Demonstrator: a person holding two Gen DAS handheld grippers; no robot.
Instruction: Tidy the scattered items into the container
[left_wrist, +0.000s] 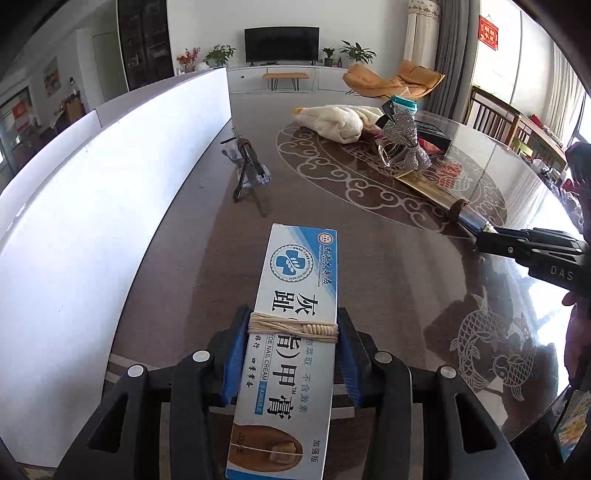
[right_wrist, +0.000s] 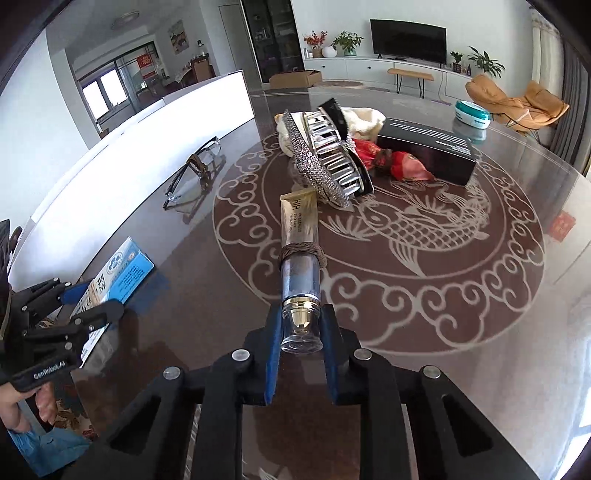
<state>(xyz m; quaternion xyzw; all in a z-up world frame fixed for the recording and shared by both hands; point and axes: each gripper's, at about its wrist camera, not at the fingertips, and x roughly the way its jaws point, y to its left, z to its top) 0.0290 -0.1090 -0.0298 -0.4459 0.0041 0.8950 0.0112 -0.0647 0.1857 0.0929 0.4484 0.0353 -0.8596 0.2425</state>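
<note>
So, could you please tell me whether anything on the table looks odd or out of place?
Slightly: the rhinestone hair clip lies tilted against the cream cloth, overlapping the gold tube tip. The glasses lie apart near the white board.

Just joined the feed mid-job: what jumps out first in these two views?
Each gripper is clamped on something: the left gripper on a white-and-blue toenail cream box, the right gripper on the cap end of a gold tube. Beyond the tube, a rhinestone hair clip tops a heap on the ornate table.
</note>
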